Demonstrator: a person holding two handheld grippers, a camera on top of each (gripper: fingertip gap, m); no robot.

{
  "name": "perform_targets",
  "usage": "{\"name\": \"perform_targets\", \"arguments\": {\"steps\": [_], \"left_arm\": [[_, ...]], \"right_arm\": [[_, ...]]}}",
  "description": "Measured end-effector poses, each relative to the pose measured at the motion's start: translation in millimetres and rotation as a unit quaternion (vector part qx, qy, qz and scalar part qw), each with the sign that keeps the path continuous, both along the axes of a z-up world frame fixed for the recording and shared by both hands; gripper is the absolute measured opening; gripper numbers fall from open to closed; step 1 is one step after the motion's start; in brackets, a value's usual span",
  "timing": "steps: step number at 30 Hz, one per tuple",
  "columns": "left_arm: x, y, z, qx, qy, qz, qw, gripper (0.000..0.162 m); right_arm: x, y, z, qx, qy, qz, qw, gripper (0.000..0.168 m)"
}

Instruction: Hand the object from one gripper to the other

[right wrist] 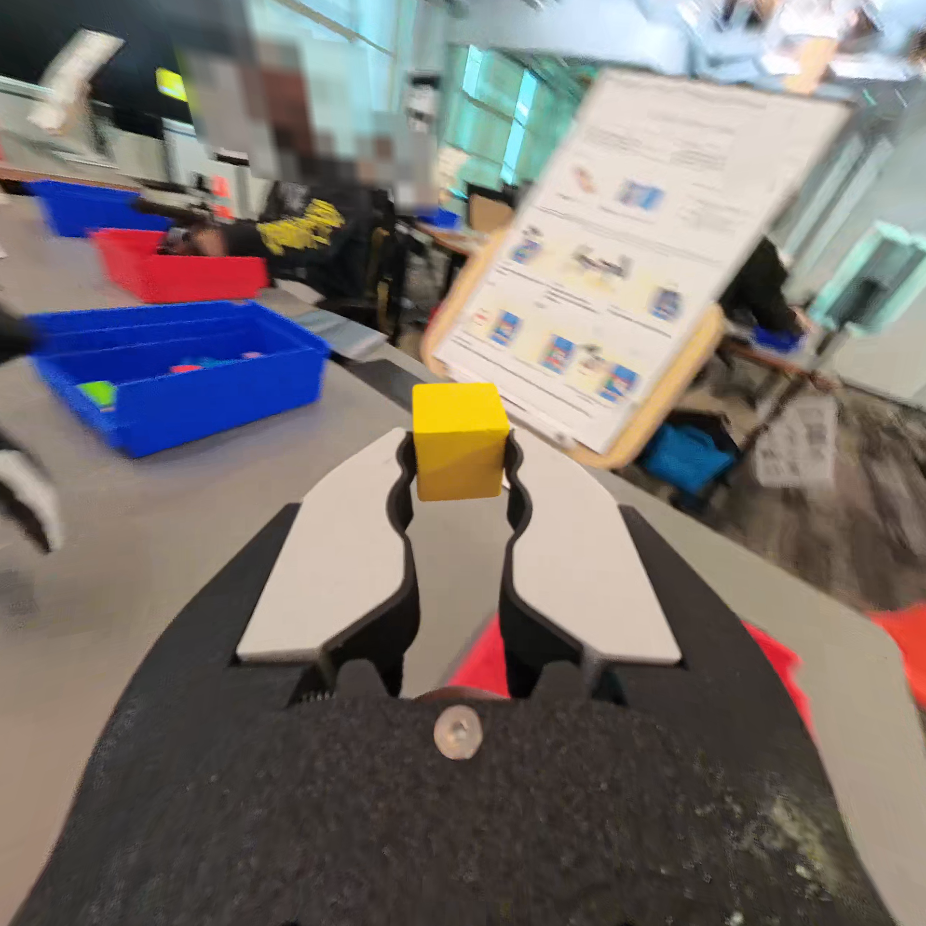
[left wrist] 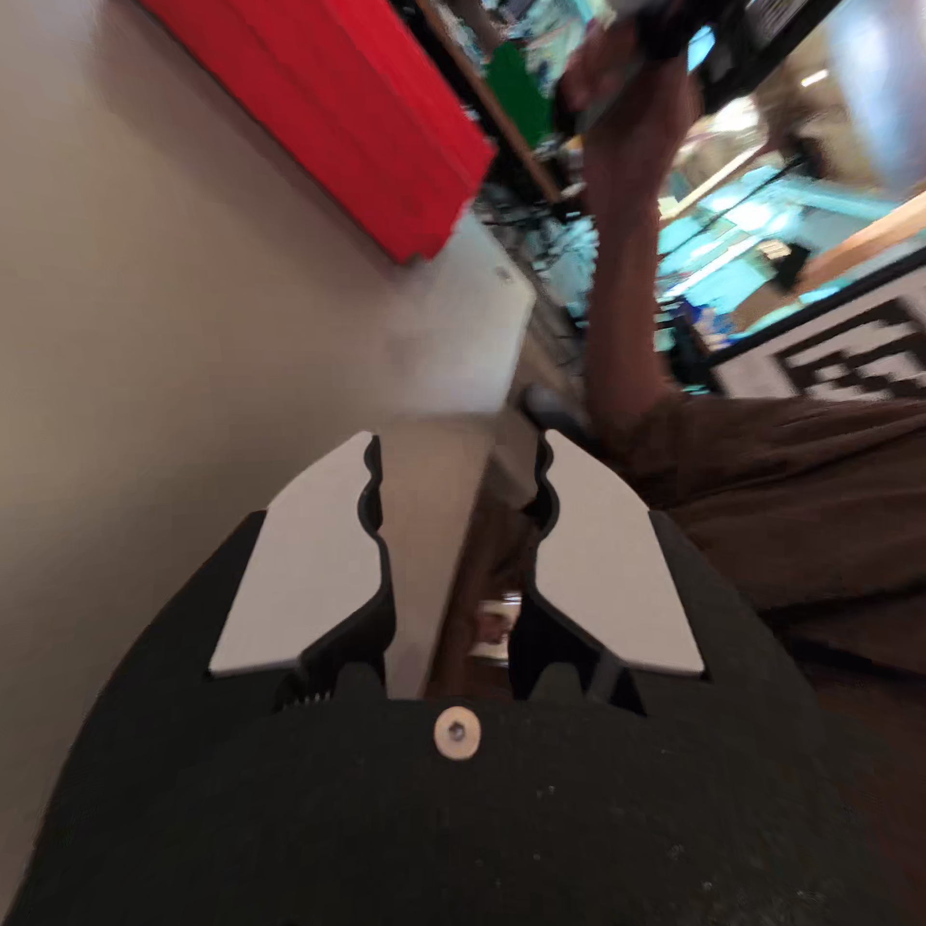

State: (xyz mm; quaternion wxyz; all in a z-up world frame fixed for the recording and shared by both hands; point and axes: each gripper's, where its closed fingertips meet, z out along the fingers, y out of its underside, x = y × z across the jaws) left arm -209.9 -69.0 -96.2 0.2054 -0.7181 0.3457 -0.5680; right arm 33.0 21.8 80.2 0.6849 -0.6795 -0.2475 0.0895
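Observation:
A yellow cube (right wrist: 458,441) sits clamped between the fingertips of my right gripper (right wrist: 460,453), held in the air above the grey table (right wrist: 150,551). My left gripper (left wrist: 458,441) is open and empty, tilted over the table's edge (left wrist: 481,481), with nothing between its fingers. The left gripper also shows blurred at the far left of the right wrist view (right wrist: 25,491). The cube does not show in the left wrist view. A person's forearm (left wrist: 626,280) and brown clothing (left wrist: 776,501) lie beyond the left gripper.
A red bin (left wrist: 340,115) sits on the table in the left wrist view. In the right wrist view there are a blue bin (right wrist: 190,376) with several small objects, a red bin (right wrist: 180,273), another blue bin (right wrist: 85,205) behind, and a poster board (right wrist: 626,260) at the right.

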Motion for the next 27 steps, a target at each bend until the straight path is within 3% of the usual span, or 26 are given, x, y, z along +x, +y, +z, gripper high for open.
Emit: {"name": "perform_targets", "arguments": {"steps": [3,6,10,15,27], "left_arm": [[-21.3,21.5,-33.6,0.138,0.108,0.075,0.982,0.054],[-21.0,29.1,-35.2,0.201,0.137,0.085,0.966,0.052],[-18.5,25.8,-45.3,0.198,0.156,0.077,0.965,0.062],[-23.6,27.3,-54.4,0.208,0.182,0.076,0.958,0.062],[-25.8,32.5,-55.2,0.218,0.194,0.087,0.953,0.063]], "right_arm": [[70.6,36.5,-13.1,-0.110,-0.008,-0.118,0.987,0.034],[115.2,57.1,-71.9,-0.275,-0.040,-0.187,0.942,0.034],[124.2,57.2,-162.6,-0.472,-0.078,-0.178,0.860,0.034],[106.2,39.8,-234.3,-0.589,-0.168,-0.110,0.783,0.034],[91.8,63.6,-268.6,-0.580,-0.175,-0.096,0.790,0.034]]}}
